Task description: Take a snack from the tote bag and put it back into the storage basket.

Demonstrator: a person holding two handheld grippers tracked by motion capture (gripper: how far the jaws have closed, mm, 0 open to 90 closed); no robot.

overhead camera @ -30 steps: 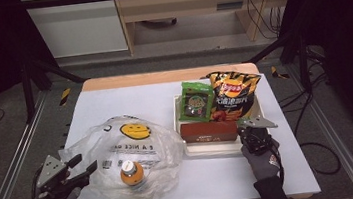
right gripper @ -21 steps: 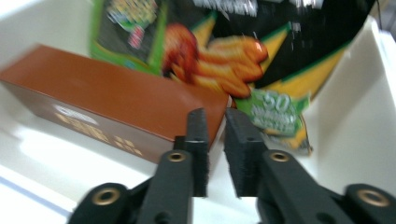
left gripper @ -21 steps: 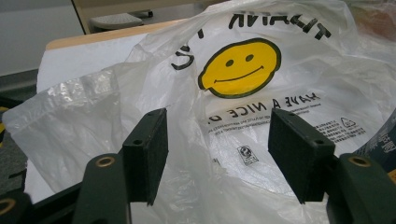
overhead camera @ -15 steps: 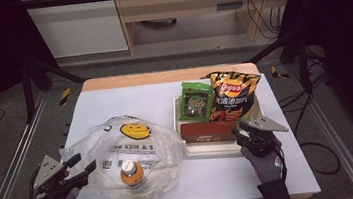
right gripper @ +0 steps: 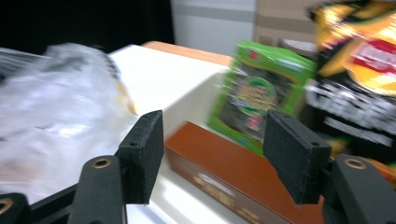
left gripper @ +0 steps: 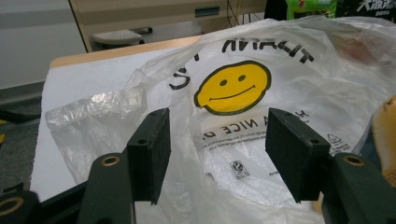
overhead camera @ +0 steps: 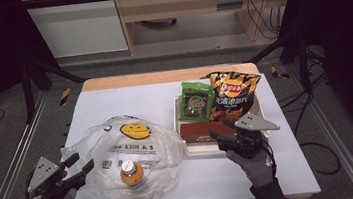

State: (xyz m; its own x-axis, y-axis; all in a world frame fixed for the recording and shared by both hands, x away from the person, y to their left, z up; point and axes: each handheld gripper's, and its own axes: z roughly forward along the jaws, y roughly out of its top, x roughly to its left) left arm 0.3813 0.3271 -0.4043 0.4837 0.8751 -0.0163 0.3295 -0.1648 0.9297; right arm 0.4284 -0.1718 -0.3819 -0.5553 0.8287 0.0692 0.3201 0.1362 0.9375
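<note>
Left gripper (overhead camera: 79,171) low at the near-left corner of the table (overhead camera: 129,100), jaws spread wide and narrowing a little just now, nothing pinched; a fold of the clear plastic bag (overhead camera: 130,155) lies between and just ahead of the pads, not pressed by either one. Seen from the left gripper view, the bag's (left gripper: 261,116) yellow smiley face (left gripper: 232,87) sits straight ahead past the jaw tips, print reading upside down. The orange-capped bottle (overhead camera: 132,172) lies inside the bag, to this gripper's right and near it. Right gripper (overhead camera: 220,129) held by a gloved hand (overhead camera: 257,163) at the near-right, jaws just opened and now spread, empty. Directly ahead of and below its tips, the brown box (right gripper: 224,175) lies flat at the near edge of the white tray (overhead camera: 205,148), clear of both pads. Beyond the box, the green packet (right gripper: 261,91) stands upright in the tray; to its right, farther back, the dark chip bag (right gripper: 359,65) leans against the far side. Right gripper view is blurred.
</note>
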